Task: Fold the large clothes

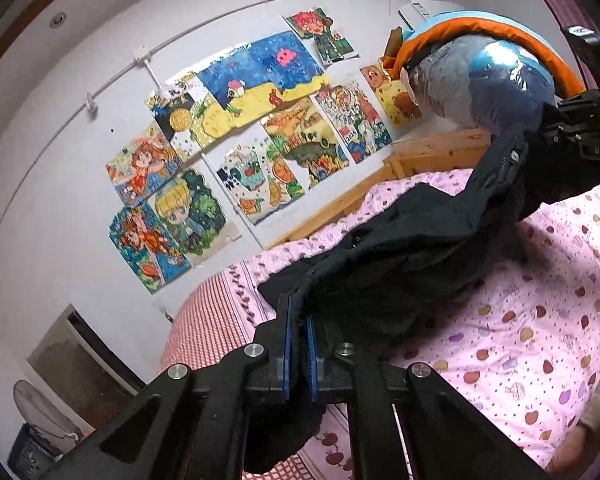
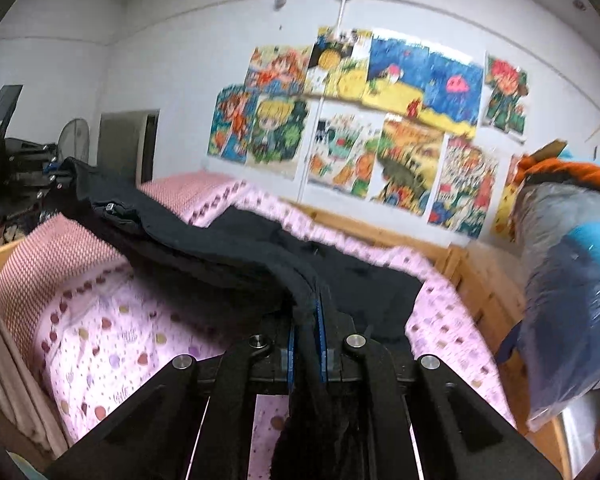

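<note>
i had the left gripper (image 1: 299,320) and the right gripper (image 2: 307,314) each clamped on an edge of the black garment (image 1: 412,248). the thin bite could slip under the hanging weight, i judged. the cloth stretched between them, sagging onto the pink apple-print quilt (image 1: 540,320) on the wooden bed frame (image 2: 472,276).

Open quilt (image 1: 532,320) lies lower right in the left view; the black garment (image 1: 400,248) drapes across the middle, a wrapped bundle (image 2: 572,280) crowds the right view's right edge, the wooden rail (image 2: 384,228) behind
</note>
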